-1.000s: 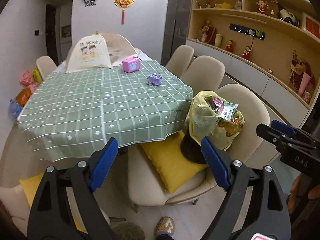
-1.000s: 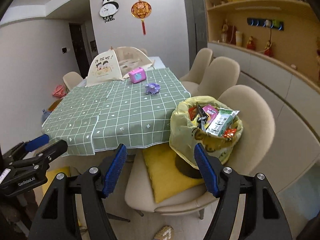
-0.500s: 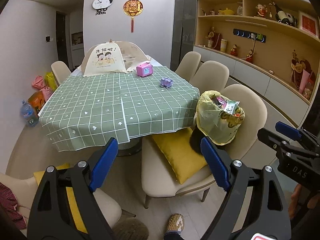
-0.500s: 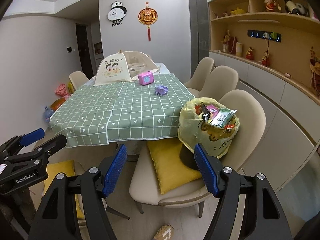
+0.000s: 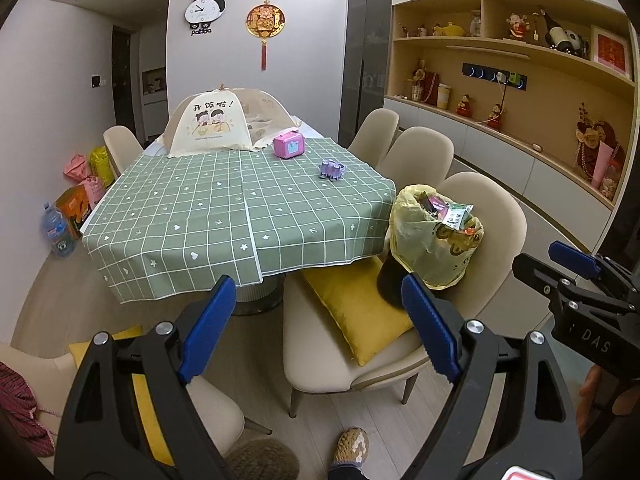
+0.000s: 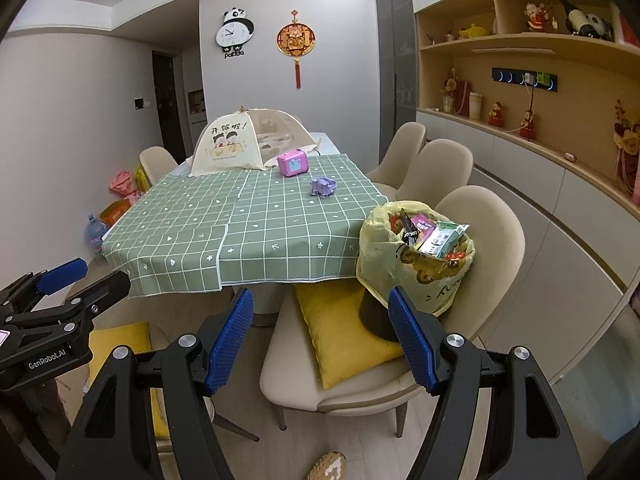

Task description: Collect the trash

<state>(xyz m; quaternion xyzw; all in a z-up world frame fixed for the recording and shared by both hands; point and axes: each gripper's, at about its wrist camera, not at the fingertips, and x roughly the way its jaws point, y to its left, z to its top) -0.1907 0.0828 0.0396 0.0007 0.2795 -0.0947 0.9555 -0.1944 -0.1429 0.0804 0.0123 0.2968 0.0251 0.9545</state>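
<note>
A bin lined with a yellow trash bag stands on a beige chair beside the table. Wrappers stick out of its top. My left gripper is open and empty, well back from the chair. My right gripper is open and empty, also back from the chair. Each gripper shows at the edge of the other's view, the right one in the left wrist view and the left one in the right wrist view.
A table with a green checked cloth holds a mesh food cover, a pink box and a small purple toy. A yellow cushion lies on the chair. Bags and a water bottle stand by the left wall.
Both grippers have pulled back and away from the table and bin, so more of the room and floor shows. Both stay open and empty.
</note>
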